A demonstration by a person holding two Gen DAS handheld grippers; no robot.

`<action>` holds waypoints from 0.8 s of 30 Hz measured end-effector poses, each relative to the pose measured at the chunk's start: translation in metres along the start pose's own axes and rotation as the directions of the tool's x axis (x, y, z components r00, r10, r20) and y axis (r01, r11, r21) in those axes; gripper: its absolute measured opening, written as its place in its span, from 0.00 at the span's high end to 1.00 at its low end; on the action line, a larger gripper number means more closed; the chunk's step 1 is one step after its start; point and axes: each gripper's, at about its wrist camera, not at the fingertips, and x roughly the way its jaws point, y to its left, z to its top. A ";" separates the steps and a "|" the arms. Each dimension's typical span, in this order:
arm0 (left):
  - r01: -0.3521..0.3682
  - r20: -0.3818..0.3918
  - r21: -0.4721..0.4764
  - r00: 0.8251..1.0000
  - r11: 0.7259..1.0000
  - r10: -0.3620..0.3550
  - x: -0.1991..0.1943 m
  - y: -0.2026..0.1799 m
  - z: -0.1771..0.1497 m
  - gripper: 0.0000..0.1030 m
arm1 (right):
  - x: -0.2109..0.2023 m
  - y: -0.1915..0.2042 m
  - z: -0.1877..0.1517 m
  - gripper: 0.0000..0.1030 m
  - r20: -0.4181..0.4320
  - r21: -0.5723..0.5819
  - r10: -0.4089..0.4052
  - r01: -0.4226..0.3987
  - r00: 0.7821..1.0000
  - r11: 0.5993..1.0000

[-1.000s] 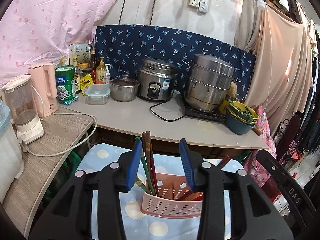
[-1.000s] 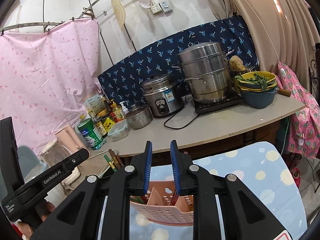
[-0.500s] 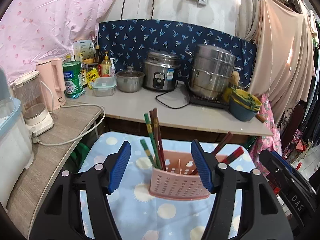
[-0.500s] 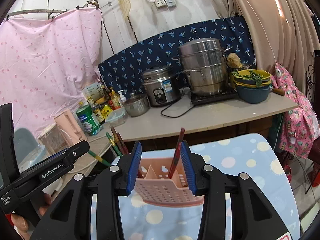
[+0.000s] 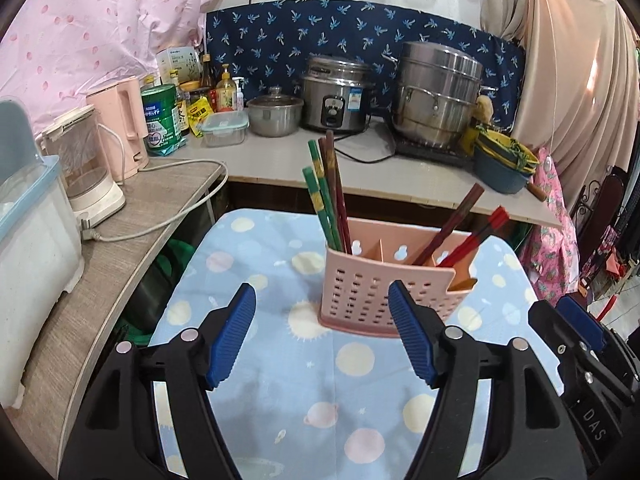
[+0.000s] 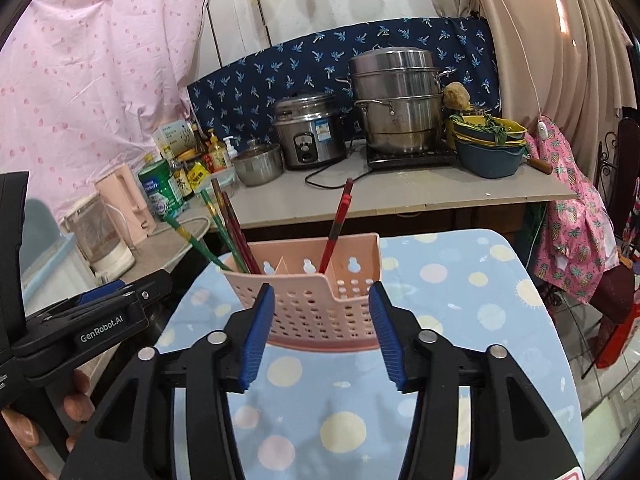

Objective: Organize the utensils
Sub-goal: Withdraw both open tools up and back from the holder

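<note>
The left gripper (image 5: 322, 334) has nothing between its blue pads (image 5: 230, 336), and its jaws are opening. The right gripper (image 6: 322, 330) holds nothing too, and its jaws are also opening. Both point at the pink basket (image 5: 390, 292), which stands just past them on the blue dotted cloth (image 5: 256, 248). Green chopsticks (image 5: 318, 194) and dark brown chopsticks (image 5: 336, 184) stand in the basket's left part. Red chopsticks (image 5: 478, 234) lean out of its right part. Behind the basket, on the counter (image 5: 280, 154), sit a rice cooker (image 5: 334, 96) and a big steel pot (image 5: 438, 98).
</note>
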 end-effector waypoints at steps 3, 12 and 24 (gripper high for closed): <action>-0.004 -0.014 0.001 1.000 1.000 0.004 -0.001 0.001 -0.009 0.26 | -0.002 0.002 -0.008 0.48 -0.016 -0.011 -0.004 0.004 1.000 1.000; -0.032 -0.049 0.001 0.998 0.999 0.032 -0.002 0.007 -0.029 0.23 | -0.005 0.008 -0.029 0.41 -0.047 -0.032 -0.029 0.027 0.998 0.999; -0.051 -0.102 0.006 0.993 0.999 0.051 0.005 0.012 -0.058 0.17 | -0.009 0.012 -0.054 0.27 -0.073 -0.055 -0.059 0.055 0.996 0.997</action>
